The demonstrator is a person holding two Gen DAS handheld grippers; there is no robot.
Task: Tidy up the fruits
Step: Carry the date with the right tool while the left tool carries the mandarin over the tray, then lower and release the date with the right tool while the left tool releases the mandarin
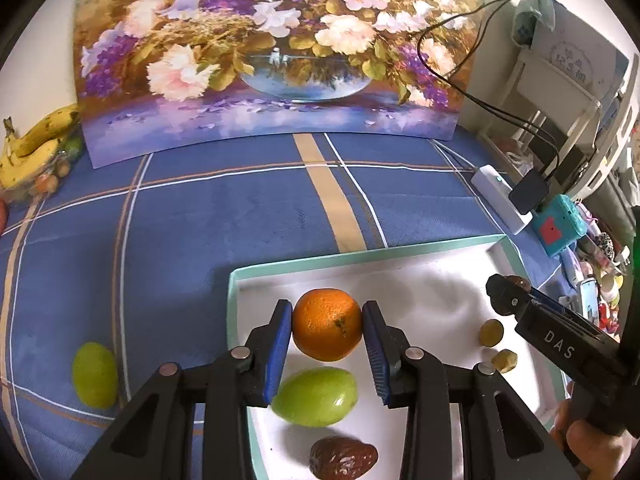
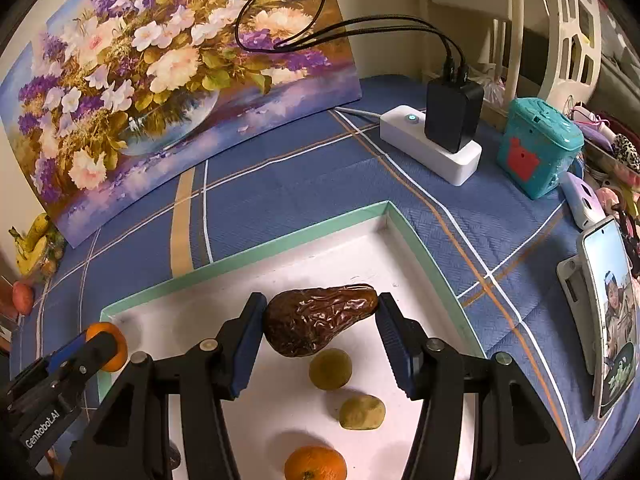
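Note:
My left gripper (image 1: 327, 322) is shut on an orange (image 1: 327, 324) and holds it above the white tray (image 1: 420, 256) with a mint rim. Below it in the tray lie a green fruit (image 1: 316, 397) and a brown date (image 1: 343, 458). My right gripper (image 2: 321, 320) is shut on a wrinkled brown date (image 2: 316, 320) over the tray (image 2: 280, 246). Two small yellow-green fruits (image 2: 330, 369) (image 2: 362, 413) and another orange (image 2: 315, 463) lie under it. The right gripper also shows in the left wrist view (image 1: 505, 294). Another green fruit (image 1: 95, 374) lies on the blue cloth left of the tray.
A flower painting (image 1: 276, 48) leans at the back. Bananas (image 1: 36, 140) and small fruits lie at the far left. A white power strip (image 2: 432, 148) with a black charger, a teal box (image 2: 538, 148) and a phone (image 2: 608, 312) stand on the right.

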